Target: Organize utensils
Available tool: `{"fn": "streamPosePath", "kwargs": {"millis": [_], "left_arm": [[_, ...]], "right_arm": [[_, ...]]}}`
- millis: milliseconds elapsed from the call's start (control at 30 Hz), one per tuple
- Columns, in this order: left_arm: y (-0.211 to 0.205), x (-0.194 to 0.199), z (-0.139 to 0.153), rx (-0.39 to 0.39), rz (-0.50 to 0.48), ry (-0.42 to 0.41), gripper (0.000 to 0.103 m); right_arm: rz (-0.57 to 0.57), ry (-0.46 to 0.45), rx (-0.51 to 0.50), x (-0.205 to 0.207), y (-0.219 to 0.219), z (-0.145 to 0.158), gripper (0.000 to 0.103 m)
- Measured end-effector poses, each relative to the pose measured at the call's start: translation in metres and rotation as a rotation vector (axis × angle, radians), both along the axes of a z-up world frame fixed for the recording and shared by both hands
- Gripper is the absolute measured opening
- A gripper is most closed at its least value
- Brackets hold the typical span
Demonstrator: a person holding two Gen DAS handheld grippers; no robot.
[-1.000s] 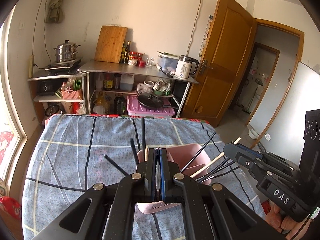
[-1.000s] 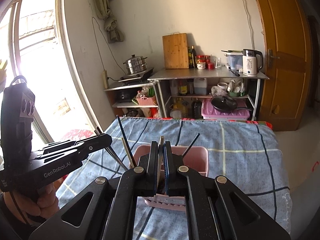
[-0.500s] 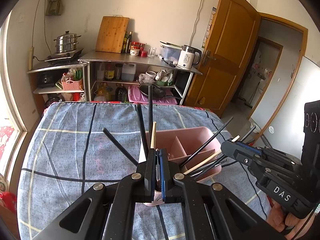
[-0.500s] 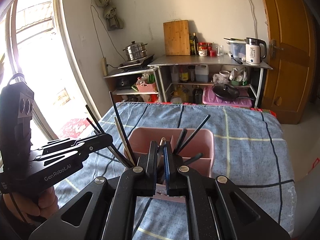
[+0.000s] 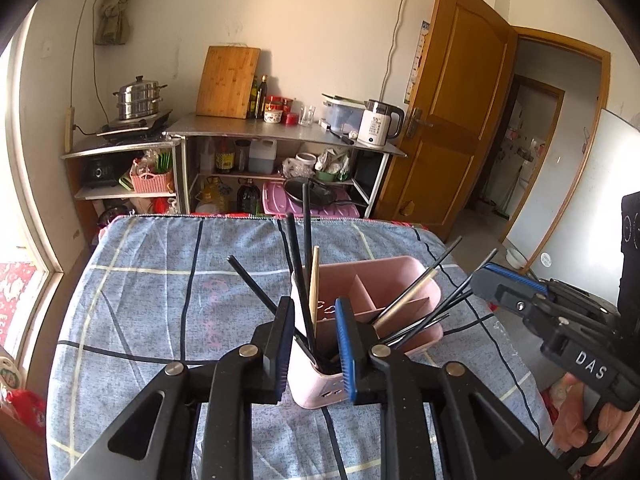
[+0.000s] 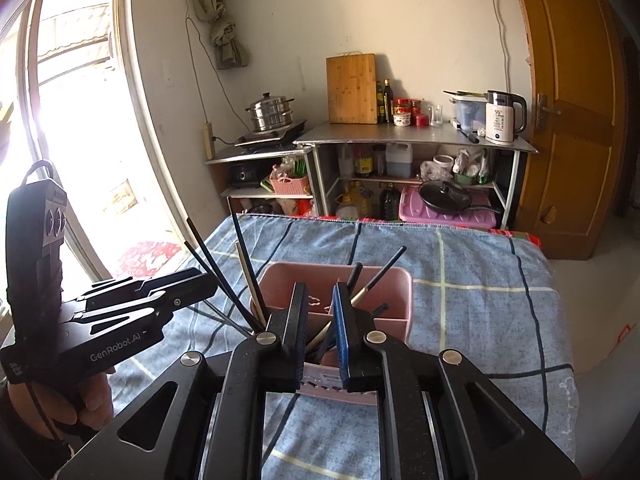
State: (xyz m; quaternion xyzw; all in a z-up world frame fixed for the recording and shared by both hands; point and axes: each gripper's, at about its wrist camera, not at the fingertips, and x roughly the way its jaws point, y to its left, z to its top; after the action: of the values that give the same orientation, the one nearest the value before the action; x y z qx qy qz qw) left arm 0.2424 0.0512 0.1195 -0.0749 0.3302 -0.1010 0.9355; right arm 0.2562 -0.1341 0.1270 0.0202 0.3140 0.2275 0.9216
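Both claws, left (image 5: pixel 314 344) & right (image 6: pixel 320 334), gape empty over blue plaid cloth (image 5: pixel 160 300) (kitchen shelves (image 5: pixel 280 136) behind).

a cream plaster wall (image 5: pixel 320 20) fills the upper middle of both views, with a wooden cutting board (image 5: pixel 228 82) leaning on it above a steel shelf unit (image 5: pixel 280 132) that carries a white kettle (image 5: pixel 378 123) at centre right and a stacked steamer pot (image 5: pixel 139 101) at centre left. an open brown wooden door (image 5: pixel 452 120) stands at the right of the frame, and in the right wrist view a tall window (image 6: pixel 80 120) at the left pours in bright daylight. a blue checked cloth (image 5: pixel 160 280) covers the table across the lower half.
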Motion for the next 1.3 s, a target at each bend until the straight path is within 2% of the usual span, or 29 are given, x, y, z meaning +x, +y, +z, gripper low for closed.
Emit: {"fn": "streamPosePath", "kwargs": {"millis": [167,500,633,700,733,1300], "left_arm": [[-0.001,-0.02,0.009,0.015,0.001,-0.035,0.021],[-0.019,-0.08,0.018,0.059,-0.013,-0.108,0.022],[-0.025,-0.103,0.014,0.053,-0.02,-0.121,0.027],[-0.029,-0.114,0.01,0.052,-0.023,-0.127,0.027],[-0.029,-0.118,0.009,0.051,-0.023,-0.127,0.027],[-0.035,-0.189,-0.027,0.042,-0.022,-0.162,0.027]], "right_arm": [[-0.015,-0.024,0.02,-0.013,-0.012,0.009,0.014],[-0.05,-0.069,0.03,-0.067,-0.029,0.012,0.016],[-0.061,-0.074,0.032,-0.087,-0.034,0.007,0.025],[-0.062,-0.072,0.037,-0.093,-0.036,0.004,0.036],[-0.062,-0.071,0.038,-0.099,-0.037,0.001,0.037],[-0.058,-0.106,-0.027,-0.171,-0.037,-0.036,0.037]]}}
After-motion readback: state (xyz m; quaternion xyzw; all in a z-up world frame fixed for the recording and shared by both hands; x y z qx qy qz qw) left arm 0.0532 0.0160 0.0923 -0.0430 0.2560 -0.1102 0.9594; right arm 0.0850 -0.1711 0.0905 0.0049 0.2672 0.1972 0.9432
